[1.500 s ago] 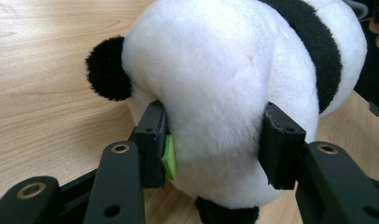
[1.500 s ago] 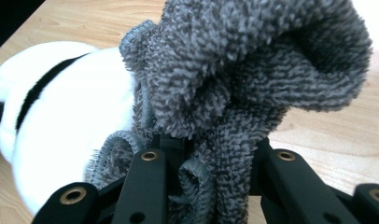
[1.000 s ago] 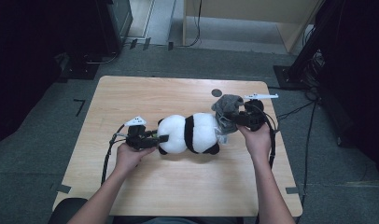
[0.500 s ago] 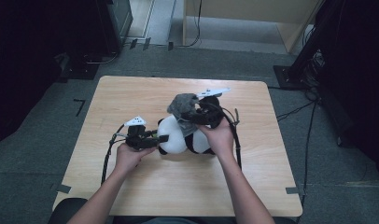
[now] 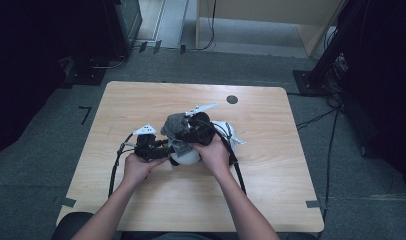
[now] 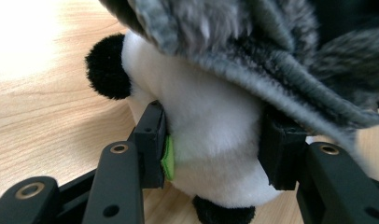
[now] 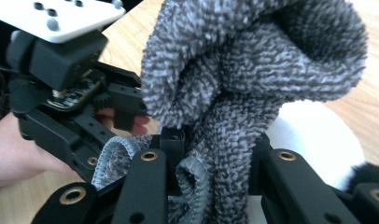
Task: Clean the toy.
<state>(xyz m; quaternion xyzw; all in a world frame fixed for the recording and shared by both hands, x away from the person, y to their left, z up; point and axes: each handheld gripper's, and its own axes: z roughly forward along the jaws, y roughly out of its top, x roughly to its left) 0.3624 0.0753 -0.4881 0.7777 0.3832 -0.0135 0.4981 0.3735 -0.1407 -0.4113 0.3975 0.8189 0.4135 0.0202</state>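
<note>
Near the middle of the bench (image 5: 271, 165), slightly toward our side, lies the plush panda (image 5: 188, 156). The fuzzy sock (image 5: 173, 125) sits on top of the panda, draped over its upper part. Our left hand-held gripper (image 5: 163, 149) is at the panda's left, one jaw on either side of its body, and our right hand-held gripper (image 5: 183, 137) is above and just right of it, its jaws on the sock. Behind them, well apart toward the far edge, a small round disc (image 5: 232, 99) lies on the bench.
</note>
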